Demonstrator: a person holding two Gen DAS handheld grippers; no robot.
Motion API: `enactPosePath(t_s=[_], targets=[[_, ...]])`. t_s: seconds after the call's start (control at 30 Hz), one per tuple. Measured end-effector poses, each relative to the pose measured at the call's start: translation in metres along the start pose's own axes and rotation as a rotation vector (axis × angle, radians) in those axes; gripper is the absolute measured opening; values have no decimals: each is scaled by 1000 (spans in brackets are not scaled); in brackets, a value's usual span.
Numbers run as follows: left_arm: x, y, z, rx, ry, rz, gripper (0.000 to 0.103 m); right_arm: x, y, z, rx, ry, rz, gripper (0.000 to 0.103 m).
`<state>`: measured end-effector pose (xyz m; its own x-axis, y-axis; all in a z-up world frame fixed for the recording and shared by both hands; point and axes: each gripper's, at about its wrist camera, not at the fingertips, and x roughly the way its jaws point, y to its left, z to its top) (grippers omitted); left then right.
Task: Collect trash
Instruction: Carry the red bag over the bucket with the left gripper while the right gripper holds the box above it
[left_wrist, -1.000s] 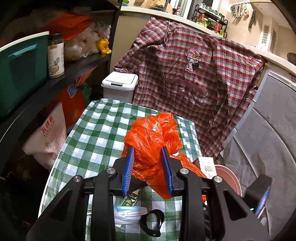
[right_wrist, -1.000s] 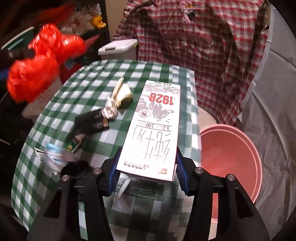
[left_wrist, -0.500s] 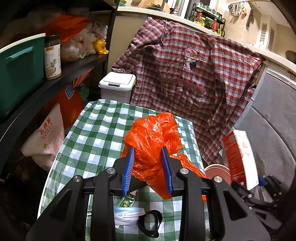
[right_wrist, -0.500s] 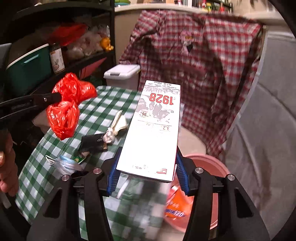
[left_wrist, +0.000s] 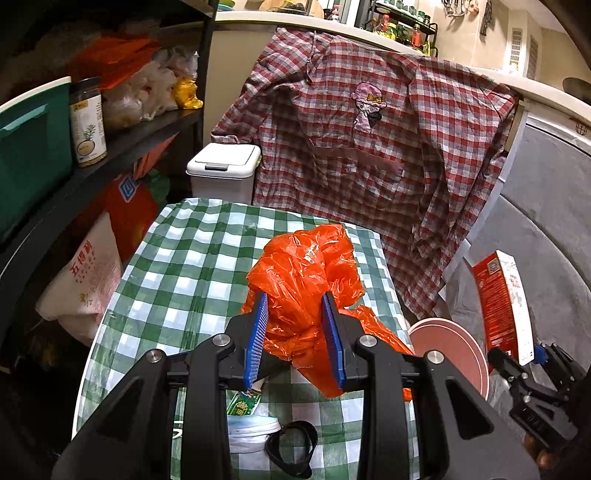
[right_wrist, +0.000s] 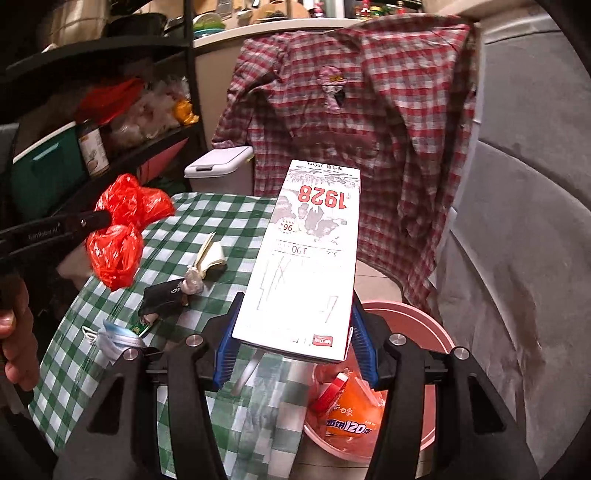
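My left gripper (left_wrist: 295, 343) is shut on a crumpled orange plastic bag (left_wrist: 306, 280), held above the green checked table (left_wrist: 184, 266). From the right wrist view the same bag (right_wrist: 122, 229) hangs at the left, over the table's left side. My right gripper (right_wrist: 291, 350) is shut on a white milk carton (right_wrist: 310, 258) printed "1928", held over the table's right edge beside the pink bin (right_wrist: 424, 325). That carton (left_wrist: 506, 302) shows at the right of the left wrist view, above the pink bin (left_wrist: 450, 354). An orange wrapper (right_wrist: 351, 417) lies inside the bin.
On the table lie a face mask (right_wrist: 114, 336), a black wrapper (right_wrist: 162, 299), a crumpled tissue (right_wrist: 194, 284) and a folded paper (right_wrist: 210, 254). A white lidded bin (left_wrist: 221, 170) stands behind, a plaid shirt (left_wrist: 369, 147) hangs at the back, and dark shelves (left_wrist: 110, 147) line the left.
The right gripper has carried the carton up and to the right, from over the table to beside the pink bin. The left gripper with the bag has stayed nearly still.
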<state>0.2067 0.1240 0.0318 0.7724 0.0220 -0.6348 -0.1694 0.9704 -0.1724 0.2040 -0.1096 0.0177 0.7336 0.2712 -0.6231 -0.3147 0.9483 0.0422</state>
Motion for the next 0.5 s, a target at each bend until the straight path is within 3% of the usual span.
enactPosePath(t_s=[0.5], targets=[[11, -31, -6, 66, -4, -23, 30, -17, -43, -1, 60, -50, -54, 53]])
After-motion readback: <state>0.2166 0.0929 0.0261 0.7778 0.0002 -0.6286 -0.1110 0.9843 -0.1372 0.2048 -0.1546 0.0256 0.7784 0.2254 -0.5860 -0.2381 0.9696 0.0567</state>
